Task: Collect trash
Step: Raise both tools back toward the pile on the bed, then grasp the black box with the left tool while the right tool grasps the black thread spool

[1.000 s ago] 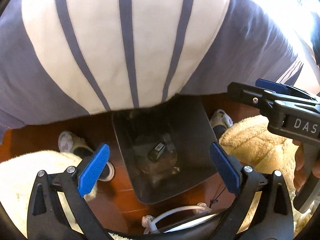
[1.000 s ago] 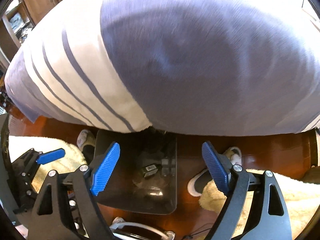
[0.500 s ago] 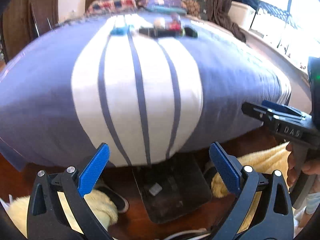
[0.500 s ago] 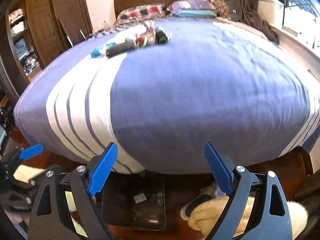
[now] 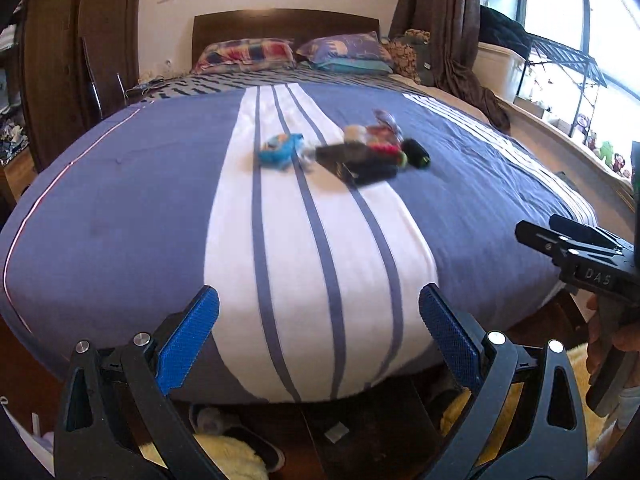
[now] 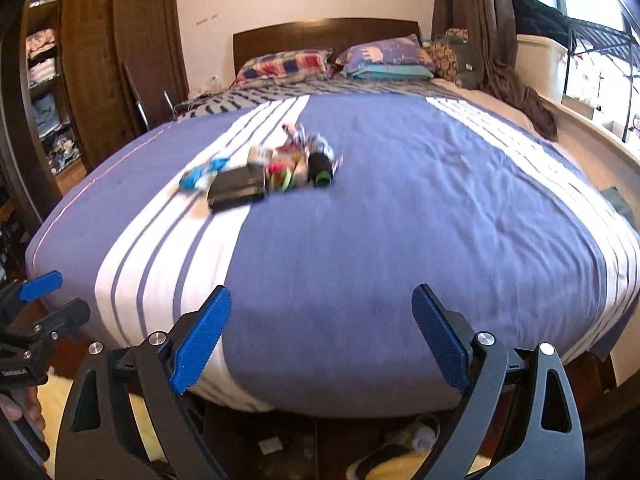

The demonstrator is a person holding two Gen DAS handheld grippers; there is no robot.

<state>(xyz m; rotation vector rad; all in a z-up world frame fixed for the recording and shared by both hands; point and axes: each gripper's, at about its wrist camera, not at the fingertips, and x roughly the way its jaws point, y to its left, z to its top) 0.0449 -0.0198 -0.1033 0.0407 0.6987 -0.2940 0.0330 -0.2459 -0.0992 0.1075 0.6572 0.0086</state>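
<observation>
A small heap of trash lies in the middle of the blue-and-white striped bed (image 5: pixel 120 208): a blue wrapper (image 5: pixel 280 152), a black box (image 5: pixel 356 162), colourful wrappers (image 5: pixel 380 134) and a black cylinder (image 5: pixel 416 153). In the right wrist view the same black box (image 6: pixel 236 190) and black cylinder (image 6: pixel 320 168) show. My left gripper (image 5: pixel 318 312) is open and empty over the foot of the bed, well short of the heap. My right gripper (image 6: pixel 320 308) is empty too, its jaws opening. A dark bin (image 5: pixel 360 432) stands on the floor under the bed's edge.
Pillows (image 5: pixel 244 52) and a wooden headboard (image 5: pixel 284 22) are at the far end. A wardrobe (image 6: pixel 116 60) stands on the left, a window with a rack (image 5: pixel 560 64) on the right. Slippers (image 6: pixel 384 460) and a yellow fluffy rug (image 5: pixel 224 456) lie by the bin.
Both grippers have risen and tilted up from looking down into the bin, so the bed top and the trash heap have come into view. Both stay open and empty.
</observation>
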